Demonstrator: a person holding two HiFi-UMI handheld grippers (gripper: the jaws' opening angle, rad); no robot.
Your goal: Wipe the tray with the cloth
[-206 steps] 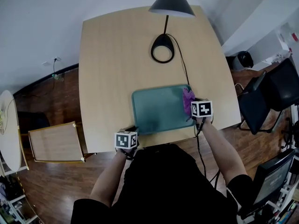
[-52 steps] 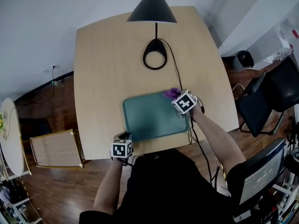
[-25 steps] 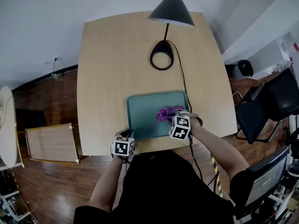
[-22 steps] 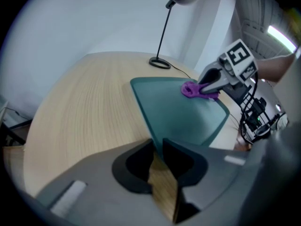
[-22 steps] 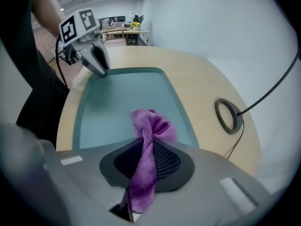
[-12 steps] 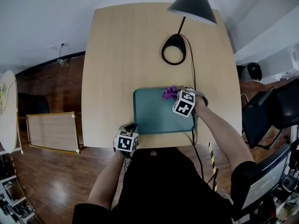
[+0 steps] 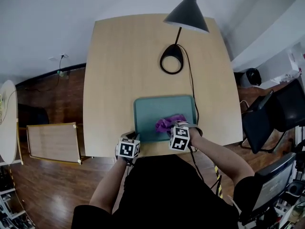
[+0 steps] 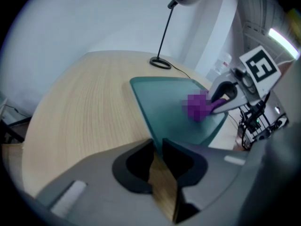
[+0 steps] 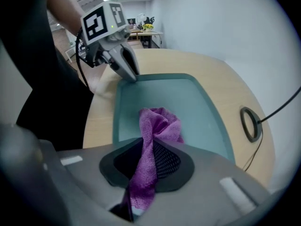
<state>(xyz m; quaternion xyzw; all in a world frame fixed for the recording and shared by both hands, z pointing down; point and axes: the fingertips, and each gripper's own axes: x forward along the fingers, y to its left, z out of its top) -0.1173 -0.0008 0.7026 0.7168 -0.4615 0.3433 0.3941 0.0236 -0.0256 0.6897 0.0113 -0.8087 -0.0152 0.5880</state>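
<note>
The left gripper (image 8: 157, 149) is pressed together on the near left corner of the tray (image 7: 148, 108), the corner farthest from the lamp base (image 7: 172, 58), and the teal rim runs straight into the narrow gap between its jaws. The right gripper (image 9: 151, 146) pinches a fold of the purple cloth (image 9: 160, 122), whose bunched end rests on the tray floor in the half away from the lamp base. The likeliest trouble is the tray skidding or swinging on the table (image 7: 119, 56). Only one corner is clamped, so a hard stroke at the far end could probably lever it round that pinch. The cloth could also drag out of the jaws if it catches on the raised rim, since only a thin fold is gripped. A stroke carried past the right end might snag the lamp's cable (image 7: 191, 87), which runs from the lamp base close by that end. The tray lies on the person's side of the lamp base, apart from it, with its long axis running left to right and one long side facing the base. The cloth's length runs from the jaws forward to its lump.
</note>
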